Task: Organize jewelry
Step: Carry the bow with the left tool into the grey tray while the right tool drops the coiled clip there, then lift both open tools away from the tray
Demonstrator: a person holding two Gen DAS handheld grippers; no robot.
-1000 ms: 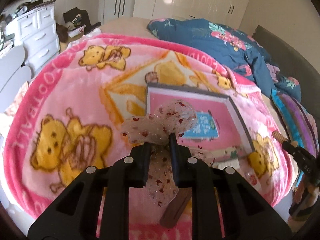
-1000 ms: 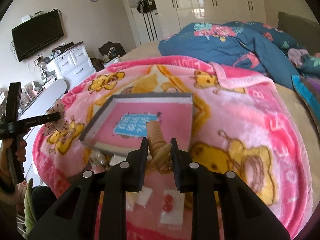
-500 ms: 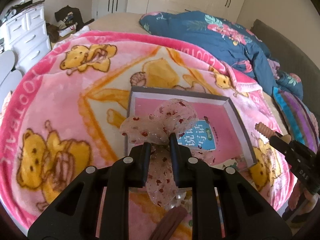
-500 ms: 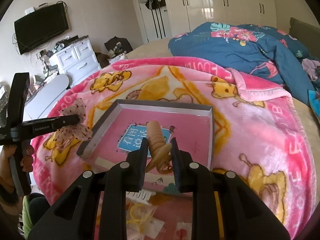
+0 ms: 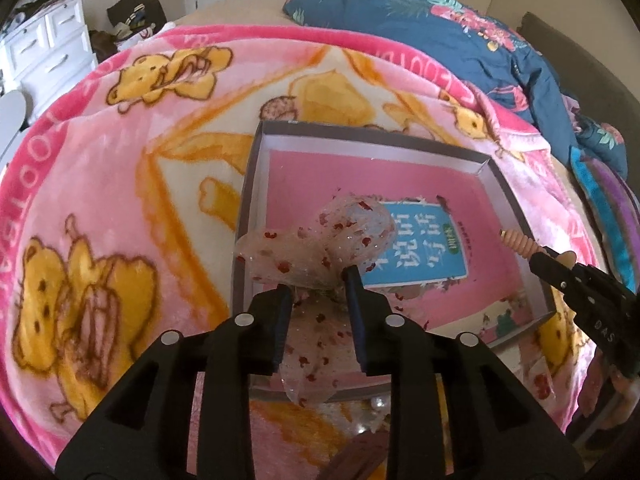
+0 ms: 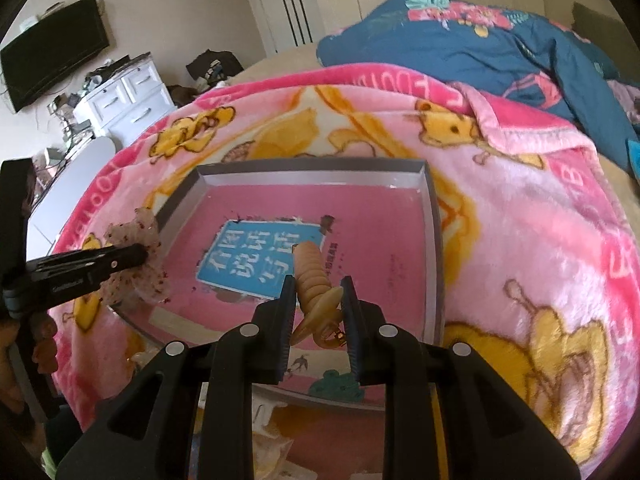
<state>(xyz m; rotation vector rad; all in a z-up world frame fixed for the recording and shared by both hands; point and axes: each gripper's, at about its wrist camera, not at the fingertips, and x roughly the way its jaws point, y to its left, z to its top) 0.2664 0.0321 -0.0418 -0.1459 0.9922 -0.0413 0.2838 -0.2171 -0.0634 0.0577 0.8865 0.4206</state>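
Observation:
My left gripper (image 5: 319, 286) is shut on a sheer pink bow hair accessory (image 5: 316, 252) with red dots, held over the left side of a grey-walled tray (image 5: 248, 184) with a pink floor and a blue label. It also shows in the right wrist view (image 6: 136, 256). My right gripper (image 6: 318, 290) is shut on a tan ribbed hair clip (image 6: 314, 276), held over the tray (image 6: 434, 216). The clip's tip (image 5: 520, 242) shows at the right in the left wrist view.
The tray lies on a pink bear-print blanket (image 5: 100, 200) on a bed. A dark blue floral quilt (image 6: 460, 40) is bunched at the back. Small packets (image 6: 264, 412) lie on the blanket near the tray's front edge. A white dresser (image 6: 124, 96) stands far left.
Both grippers have moved forward and lower over the tray, each still holding its item. The tray looks larger and closer in both views.

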